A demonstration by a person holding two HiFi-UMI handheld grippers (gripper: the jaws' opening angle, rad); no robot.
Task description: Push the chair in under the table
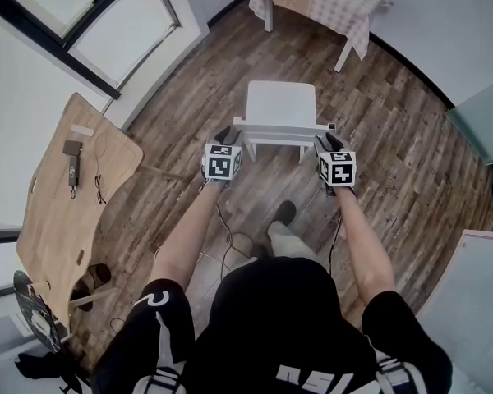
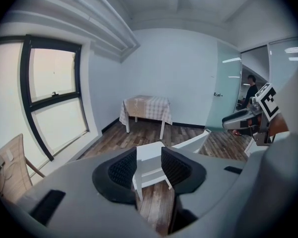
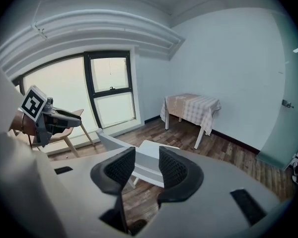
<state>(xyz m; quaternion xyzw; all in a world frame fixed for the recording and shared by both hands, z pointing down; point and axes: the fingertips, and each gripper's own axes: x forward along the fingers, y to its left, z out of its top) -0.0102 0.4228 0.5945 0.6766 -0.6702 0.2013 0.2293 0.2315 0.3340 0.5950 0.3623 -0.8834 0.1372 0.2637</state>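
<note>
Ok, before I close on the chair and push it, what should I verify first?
1. Left tongs open, with the left end of the chair back in the gap: ok.
2. Right tongs open at the back's right end: ok.
3. Firm hold on the chair: not ok, neither pair presses on it yet.
4. Chair faces the table: ok, though the table sits slightly to the right in the head view.
5. Floor between them free: ok, only bare boards show.
6. Cable by the person's feet out of the way: cannot tell.
</note>
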